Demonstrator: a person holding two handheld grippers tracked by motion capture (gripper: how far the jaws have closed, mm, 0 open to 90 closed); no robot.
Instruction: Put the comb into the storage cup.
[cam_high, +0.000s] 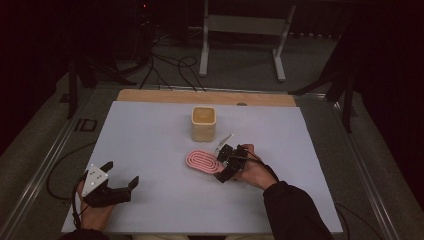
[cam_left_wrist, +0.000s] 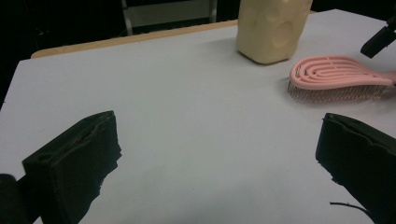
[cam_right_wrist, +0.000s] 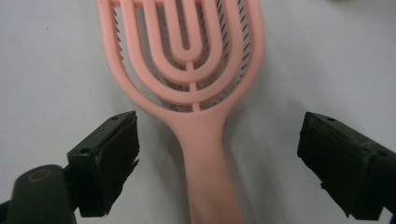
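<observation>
While the pink hairbrush lay flat on the white counter, bristles down, the right tool was poised directly over its handle end. Seen from the right gripper view, the handle ran straight up the middle between the two black jaws, which stood wide apart on either side with clear space between each pad and the plastic; nothing was gripped yet. The brush's long axis pointed away from that tool, the slotted oval head farther off and the handle reaching back toward the person's hand, so the jaws flanked the handle across its narrow width. That alignment seemed to me the thing the next move depended on: closing would pinch the handle from both sides, provided the tool came low enough to meet it, and how far above the counter it sat I could not judge.

The left tool rested near the front left edge of the counter, well apart from the brush, its jaws also spread wide and holding nothing. From its own view the brush lay off to the far right, with the cream-coloured container standing upright just beyond it. The right hand was plainly the nearer one, and looked the natural one to do the picking.
</observation>
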